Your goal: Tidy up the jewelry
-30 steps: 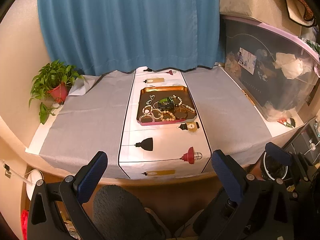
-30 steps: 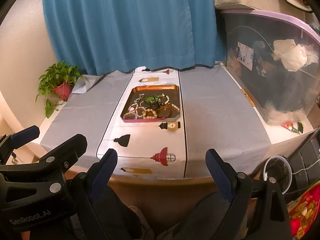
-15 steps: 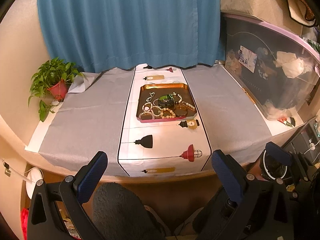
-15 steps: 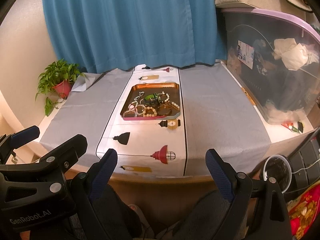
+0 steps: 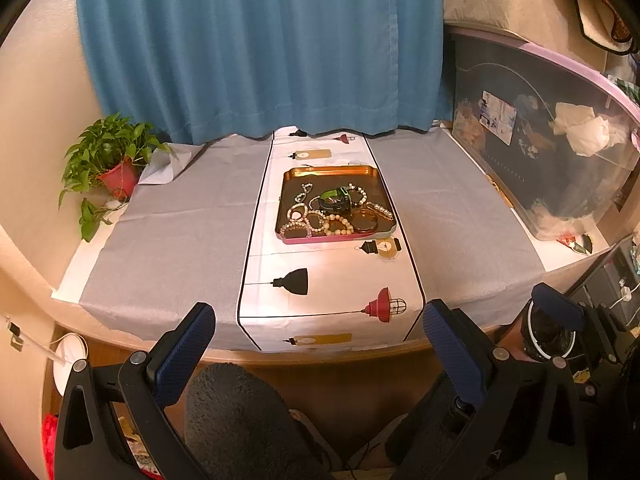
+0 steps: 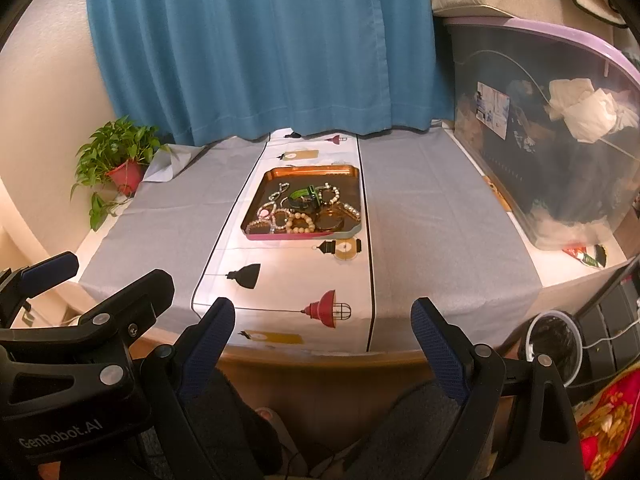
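A copper tray (image 5: 330, 171) (image 6: 308, 169) sits mid-table on a white runner printed with lamps. It holds a heap of jewelry: pearl bracelets (image 5: 334, 225) (image 6: 300, 222), a silver chain (image 5: 303, 193), a green-and-black band (image 5: 334, 197) (image 6: 304, 197) and a brown bangle (image 5: 364, 220). My left gripper (image 5: 318, 330) is open and empty, held back from the table's front edge. My right gripper (image 6: 322, 326) is open and empty, also short of the edge. The left gripper's body shows at the lower left of the right wrist view (image 6: 80, 344).
A potted plant (image 5: 110, 162) stands at the table's far left. A large clear storage bin (image 5: 552, 152) fills the right side. A blue curtain (image 5: 260, 48) hangs behind. Grey cloth (image 5: 180, 220) covers the table on both sides of the runner.
Both grippers have risen or tilted slightly, so the tray sits a little higher and farther in view. Nothing on the table has moved.
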Demonstrator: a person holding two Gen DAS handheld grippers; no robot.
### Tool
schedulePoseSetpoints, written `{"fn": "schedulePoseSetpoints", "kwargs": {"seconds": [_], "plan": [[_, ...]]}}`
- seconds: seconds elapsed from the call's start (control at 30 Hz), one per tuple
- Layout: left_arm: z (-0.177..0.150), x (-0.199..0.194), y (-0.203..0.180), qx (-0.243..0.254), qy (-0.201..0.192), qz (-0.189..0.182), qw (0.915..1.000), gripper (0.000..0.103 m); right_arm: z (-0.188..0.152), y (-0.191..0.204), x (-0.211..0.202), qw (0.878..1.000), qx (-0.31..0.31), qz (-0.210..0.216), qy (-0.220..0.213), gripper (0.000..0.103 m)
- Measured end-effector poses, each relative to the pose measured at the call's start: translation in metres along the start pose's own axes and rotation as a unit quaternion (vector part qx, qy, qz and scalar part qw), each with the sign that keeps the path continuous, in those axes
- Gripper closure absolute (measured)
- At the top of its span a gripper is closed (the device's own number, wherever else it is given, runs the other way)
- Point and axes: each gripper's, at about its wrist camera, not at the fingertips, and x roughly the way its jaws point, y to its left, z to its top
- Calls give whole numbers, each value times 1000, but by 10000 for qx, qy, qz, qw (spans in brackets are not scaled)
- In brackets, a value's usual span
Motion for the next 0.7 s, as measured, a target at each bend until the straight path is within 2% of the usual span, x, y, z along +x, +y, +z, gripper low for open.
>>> {"fn": "schedulePoseSetpoints", "kwargs": {"seconds": [0.7], "plan": [[-2,-4,1,27,-38,55,10000,0,-2,5,0,10000,10,47,33,13]]}}
